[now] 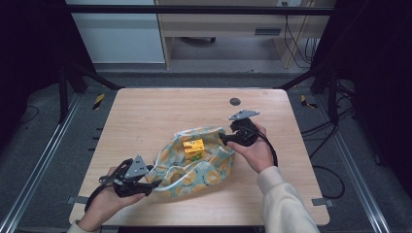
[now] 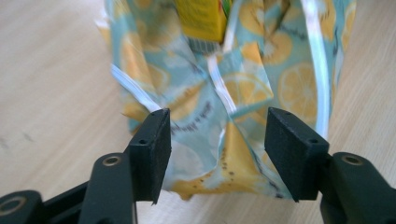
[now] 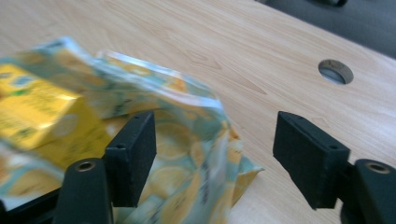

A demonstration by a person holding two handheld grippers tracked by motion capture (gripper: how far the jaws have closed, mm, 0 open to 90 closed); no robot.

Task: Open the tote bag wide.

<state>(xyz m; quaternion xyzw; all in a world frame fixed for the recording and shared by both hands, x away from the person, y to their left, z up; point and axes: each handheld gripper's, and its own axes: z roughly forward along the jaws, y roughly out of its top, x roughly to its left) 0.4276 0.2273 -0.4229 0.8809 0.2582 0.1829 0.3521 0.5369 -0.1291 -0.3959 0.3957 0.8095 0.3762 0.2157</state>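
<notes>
A soft blue cloth bag with yellow lemon slices on it (image 1: 194, 167) lies crumpled in the middle of the light wooden table (image 1: 145, 116). A yellow box (image 1: 193, 148) sits inside. The left gripper (image 2: 217, 149) and right gripper (image 3: 215, 154) are wide open at opposite ends of the bag, holding nothing.

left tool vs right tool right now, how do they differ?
The left tool sits at the near-left end of the lemon-print bag; the right tool sits at its far-right end. In the left gripper view, bag fabric lies across the whole gap between the jaws; in the right gripper view, the bag's corner fills part of it, with bare table beyond. Both are open.
</notes>
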